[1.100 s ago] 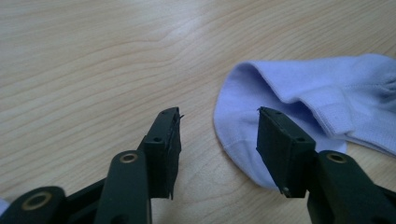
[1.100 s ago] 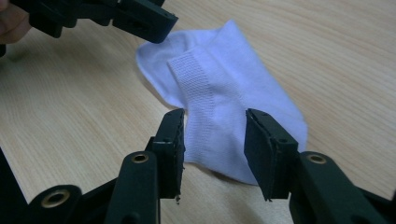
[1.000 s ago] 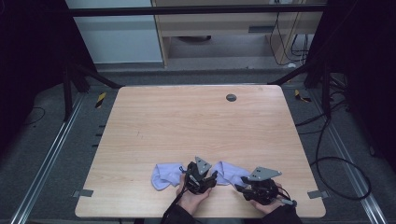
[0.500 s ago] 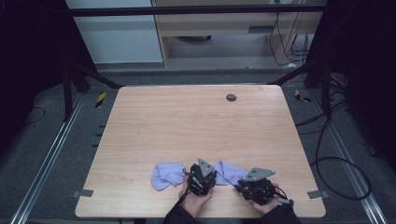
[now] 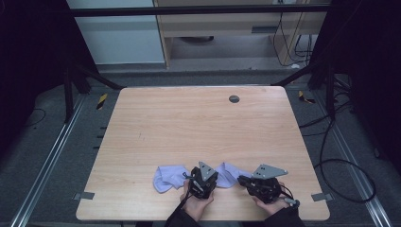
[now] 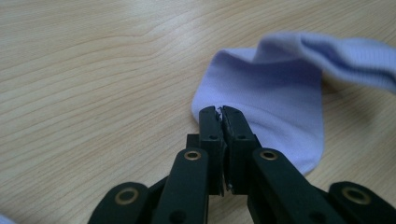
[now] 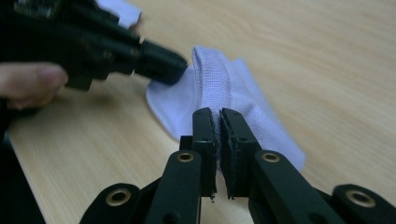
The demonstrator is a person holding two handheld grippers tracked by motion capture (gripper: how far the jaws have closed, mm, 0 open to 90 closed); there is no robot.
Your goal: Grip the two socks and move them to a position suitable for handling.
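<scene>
On the lilac sock [image 6: 275,102], both grippers' jaws pinched closed, left gripper [image 6: 221,110] and right gripper [image 7: 218,113].

table [image 5: 198,127]: you work on pale wood-grain laminate, smooth, with a soft sheen.
right sock [image 7: 233,88]: lilac knit cloth, matt; you see fine ribbing on the fold at 12 o'clock of your right gripper [image 7: 218,114].
left sock [image 5: 168,177]: same lilac cloth, smooth and matt.
left gripper [image 6: 220,112]: black matt plastic, brass-coloured rivets.
top plates: grey dull metal.
</scene>
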